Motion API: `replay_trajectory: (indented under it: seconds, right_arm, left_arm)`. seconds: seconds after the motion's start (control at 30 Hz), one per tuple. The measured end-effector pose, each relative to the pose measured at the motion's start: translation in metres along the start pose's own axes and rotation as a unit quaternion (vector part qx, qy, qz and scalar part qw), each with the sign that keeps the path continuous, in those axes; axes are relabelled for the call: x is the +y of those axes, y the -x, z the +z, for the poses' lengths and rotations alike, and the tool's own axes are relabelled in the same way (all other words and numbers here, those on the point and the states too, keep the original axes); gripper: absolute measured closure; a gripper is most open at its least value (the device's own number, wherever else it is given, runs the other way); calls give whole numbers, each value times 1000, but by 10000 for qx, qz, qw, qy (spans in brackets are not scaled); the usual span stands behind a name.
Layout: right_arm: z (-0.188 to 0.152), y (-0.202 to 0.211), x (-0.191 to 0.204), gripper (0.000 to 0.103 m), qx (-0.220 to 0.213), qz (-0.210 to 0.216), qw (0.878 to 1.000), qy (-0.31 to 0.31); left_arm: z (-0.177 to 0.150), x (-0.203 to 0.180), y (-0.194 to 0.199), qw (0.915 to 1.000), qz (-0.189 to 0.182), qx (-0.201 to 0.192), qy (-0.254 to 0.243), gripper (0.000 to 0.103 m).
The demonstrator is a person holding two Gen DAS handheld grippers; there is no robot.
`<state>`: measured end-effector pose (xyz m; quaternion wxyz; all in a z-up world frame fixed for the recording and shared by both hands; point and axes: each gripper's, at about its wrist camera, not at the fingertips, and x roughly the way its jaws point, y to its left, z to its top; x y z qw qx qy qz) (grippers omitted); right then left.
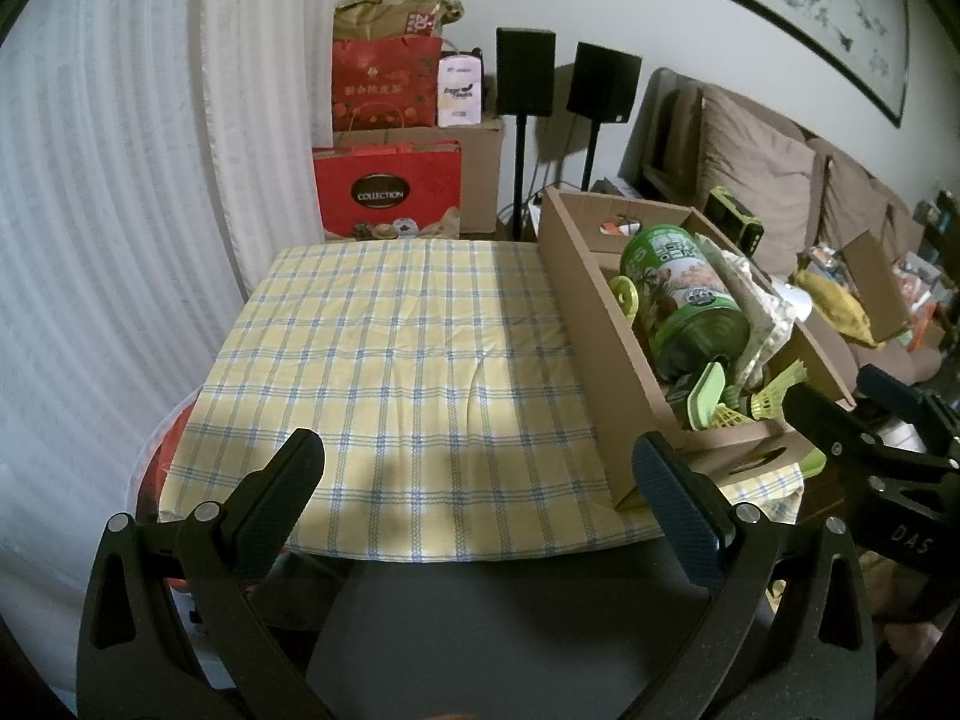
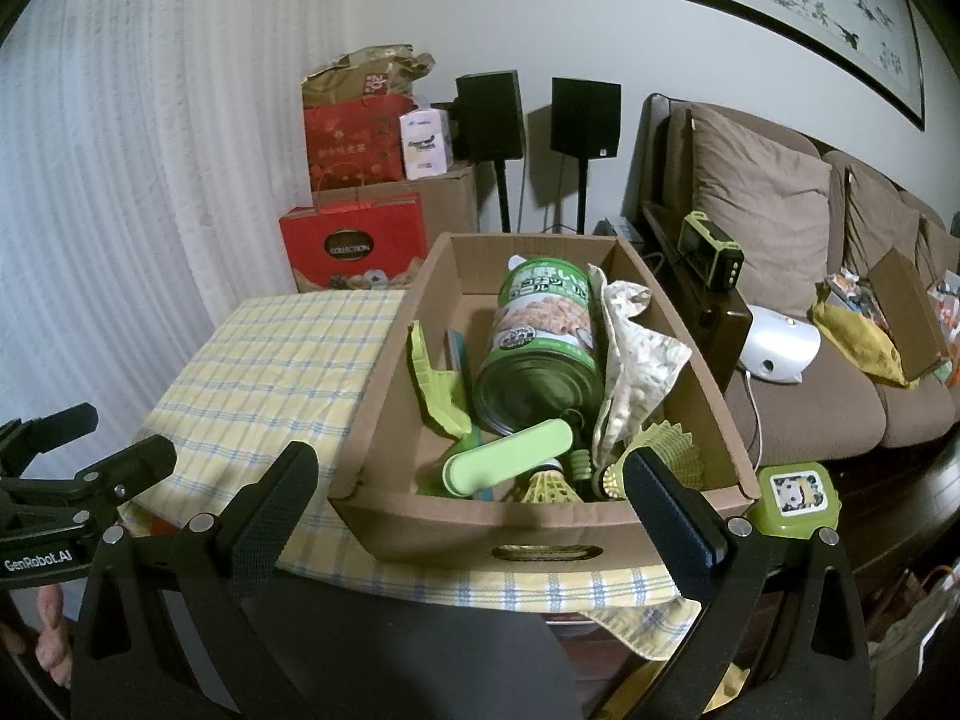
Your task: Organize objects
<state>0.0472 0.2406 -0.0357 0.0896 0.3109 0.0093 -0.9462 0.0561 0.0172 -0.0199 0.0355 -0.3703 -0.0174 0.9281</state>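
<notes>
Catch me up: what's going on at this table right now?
A person holds a pair of tongs in each hand at the near edge of a checked-cloth table. Both the left tongs and the right tongs are open and empty. A cardboard box on the table's right side already holds a big green can, shuttlecocks and other green items. A small green container sits just outside the box.

On the table (image 1: 384,330) before you, the cardboard box (image 2: 384,408) sits at the right end, on the cloth. In it a big can (image 2: 543,348) lies on its side, with shuttlecocks (image 2: 666,444) at the near end and a clip (image 2: 435,384) to its left. Behind the table stand stacked gift bags (image 1: 387,198) and two speakers (image 1: 525,72); the sofa (image 2: 798,396) lies to your right.
</notes>
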Motion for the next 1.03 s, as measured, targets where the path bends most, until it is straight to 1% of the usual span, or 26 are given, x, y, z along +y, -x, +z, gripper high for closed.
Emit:
replay_trajectory:
  seconds: [1.03]
  right_arm:
    - [1,0,0,0,2,0,10000,-2]
  left_arm:
    - [-4,-1,-4,10000,46,28,32,0]
